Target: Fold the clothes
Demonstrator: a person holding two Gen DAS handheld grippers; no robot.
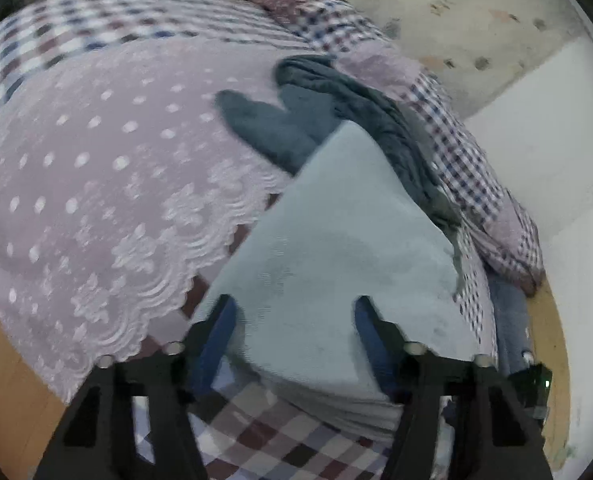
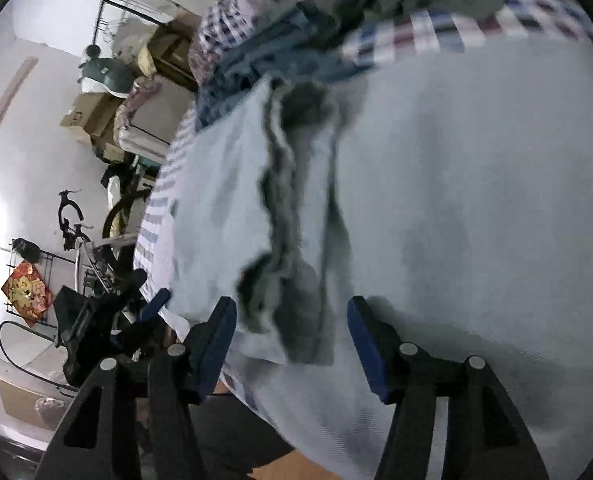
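Note:
A pale blue garment (image 1: 336, 256) lies flat on the checked bed cover (image 1: 280, 440), its near edge folded in layers. My left gripper (image 1: 294, 312) is open, its fingers either side of that near edge, holding nothing. In the right wrist view the same pale blue garment (image 2: 476, 200) fills the frame, with a rumpled fold (image 2: 296, 220) showing grey inner cloth. My right gripper (image 2: 292, 320) is open, its fingers straddling the low end of that fold.
A dark grey-blue garment (image 1: 296, 120) lies crumpled beyond the pale one. A pink lace dotted cover (image 1: 108, 168) spreads to the left. More clothes (image 2: 296, 52) pile at the far end. A bicycle (image 2: 96, 248) and boxes (image 2: 88, 116) stand beside the bed.

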